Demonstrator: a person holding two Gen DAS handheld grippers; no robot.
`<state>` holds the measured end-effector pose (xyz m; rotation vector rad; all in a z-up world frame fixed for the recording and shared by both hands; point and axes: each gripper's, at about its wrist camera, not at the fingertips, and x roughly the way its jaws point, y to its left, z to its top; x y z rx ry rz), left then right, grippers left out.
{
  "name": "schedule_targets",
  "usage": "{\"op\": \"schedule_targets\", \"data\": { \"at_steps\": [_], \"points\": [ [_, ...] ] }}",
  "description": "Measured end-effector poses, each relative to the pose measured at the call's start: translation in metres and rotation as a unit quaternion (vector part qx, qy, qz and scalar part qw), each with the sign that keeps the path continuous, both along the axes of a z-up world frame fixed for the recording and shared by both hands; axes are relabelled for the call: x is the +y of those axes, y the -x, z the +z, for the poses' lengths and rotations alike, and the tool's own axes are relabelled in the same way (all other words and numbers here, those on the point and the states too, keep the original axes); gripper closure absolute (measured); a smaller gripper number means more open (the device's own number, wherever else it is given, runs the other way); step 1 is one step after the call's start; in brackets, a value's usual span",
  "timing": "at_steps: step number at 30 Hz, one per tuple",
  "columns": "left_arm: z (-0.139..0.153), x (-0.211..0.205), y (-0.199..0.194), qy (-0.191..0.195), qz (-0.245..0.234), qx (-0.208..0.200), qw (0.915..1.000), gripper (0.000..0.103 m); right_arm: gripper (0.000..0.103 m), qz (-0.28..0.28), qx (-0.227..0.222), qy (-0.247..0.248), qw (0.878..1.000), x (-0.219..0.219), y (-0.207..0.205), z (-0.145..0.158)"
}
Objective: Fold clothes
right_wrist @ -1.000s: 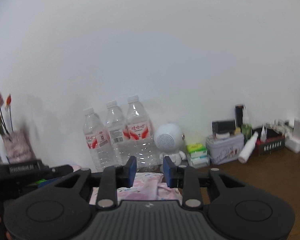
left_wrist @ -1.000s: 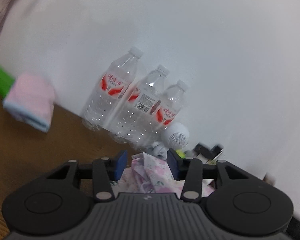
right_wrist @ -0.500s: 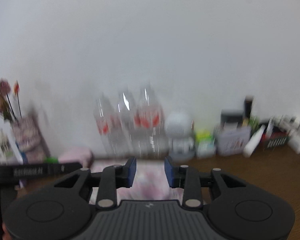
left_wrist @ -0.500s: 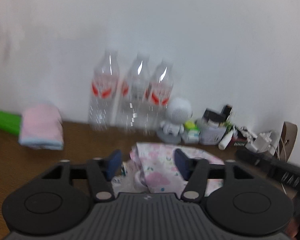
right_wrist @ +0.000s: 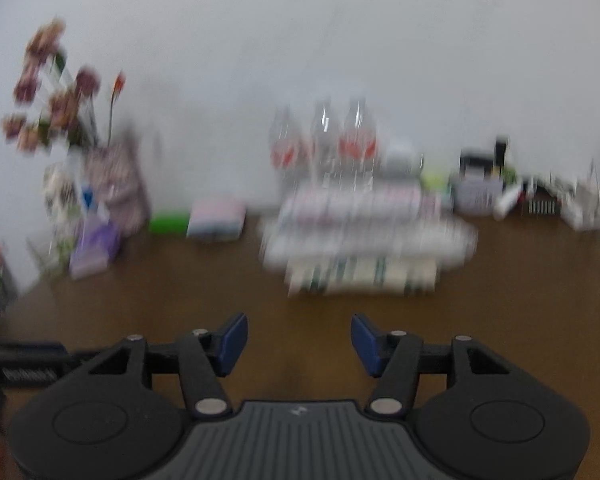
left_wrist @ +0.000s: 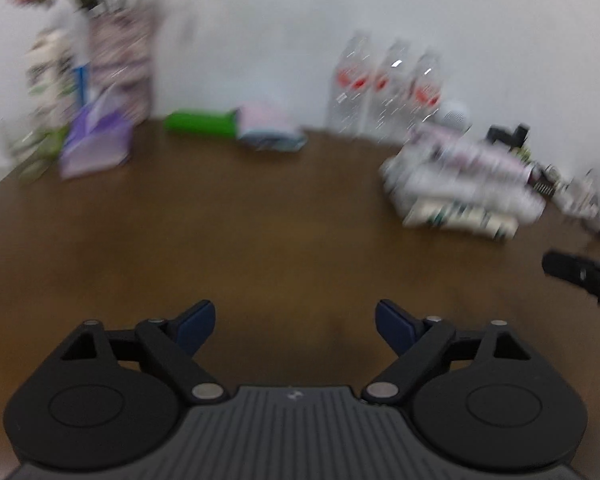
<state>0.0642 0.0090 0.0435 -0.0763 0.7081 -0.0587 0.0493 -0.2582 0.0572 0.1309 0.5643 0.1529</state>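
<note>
Three water bottles (left_wrist: 384,88) are seen at the wall in the left wrist view; the folded clothes stack (left_wrist: 460,184) lies just right of them. The left gripper (left_wrist: 294,320) is opening wide, nothing held. In the right wrist view, the stack sits directly before the bottles; the right gripper (right_wrist: 298,338) is opening, empty.

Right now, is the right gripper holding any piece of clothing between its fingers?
No, the right gripper has only bare brown table between its opening jaws, and the stack of folded clothes lies farther back.
</note>
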Motion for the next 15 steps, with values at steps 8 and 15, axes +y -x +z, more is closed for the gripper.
{"op": "schedule_targets", "data": {
  "at_steps": [8, 15],
  "points": [
    [-0.032, 0.010, 0.046, -0.043, 0.007, 0.006, 0.9990, 0.000, 0.035, -0.009, 0.058, 0.017, 0.998, 0.031, 0.059, -0.050],
    [-0.036, 0.001, 0.061, -0.073, -0.013, -0.010, 0.9972, 0.000, 0.016, -0.007, 0.046, 0.038, 0.998, 0.052, 0.074, -0.056]
  ]
}}
